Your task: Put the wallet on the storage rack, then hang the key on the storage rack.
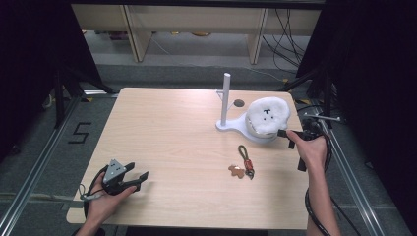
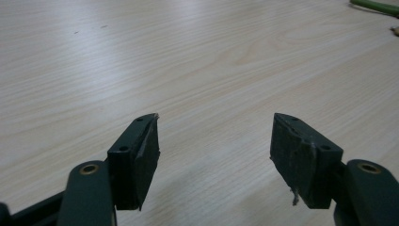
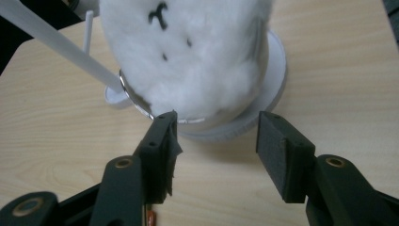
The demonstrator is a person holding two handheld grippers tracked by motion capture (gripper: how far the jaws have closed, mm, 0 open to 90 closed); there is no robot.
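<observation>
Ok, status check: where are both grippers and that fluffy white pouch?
Right gripper open, jaws just short of the white fluffy pouch on the white stand. Left gripper open, idle on the table. Keychain lies aside, nothing blocking.

The stand (image 1: pixel 225 101) stood on the desk (image 1: pixel 172 132) toward its far right corner, its post upright on a base (image 1: pixel 236 129) that widened to the right. The plush pouch (image 1: pixel 267 115) sat on that wide end of the base. The keychain (image 1: pixel 243 162) lay on the desk nearer the front edge, well apart from the stand. The right gripper (image 1: pixel 286 133) was at the right edge, just beside the pouch. The left gripper (image 1: pixel 137 172) rested near the front left corner.
</observation>
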